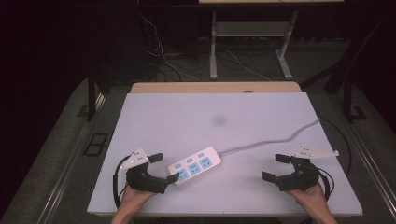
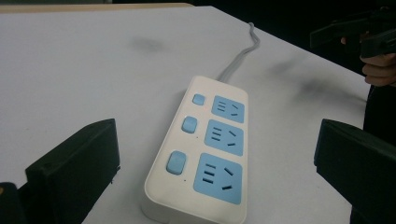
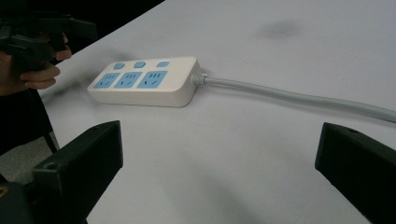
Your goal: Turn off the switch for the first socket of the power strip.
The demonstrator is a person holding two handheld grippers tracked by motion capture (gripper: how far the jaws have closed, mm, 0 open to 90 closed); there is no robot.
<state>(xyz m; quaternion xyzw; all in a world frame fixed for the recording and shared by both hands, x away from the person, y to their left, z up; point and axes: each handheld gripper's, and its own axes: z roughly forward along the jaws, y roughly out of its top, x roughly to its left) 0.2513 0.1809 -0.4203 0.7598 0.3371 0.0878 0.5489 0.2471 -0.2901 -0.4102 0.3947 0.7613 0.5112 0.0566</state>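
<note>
Work has barely begun: power strip [image 1: 194, 165] lies flat on the white surface [image 1: 187, 116], untouched. Left gripper [image 1: 166, 167] straddles its near end, jaws wide and empty; right gripper [image 1: 275, 167] waits well apart, equally open, holding nothing.

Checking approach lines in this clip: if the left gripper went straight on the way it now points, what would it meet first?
Probably the power strip: it lies between the left gripper's open jaws and just ahead, near end first. Depth is hard to judge.
</note>
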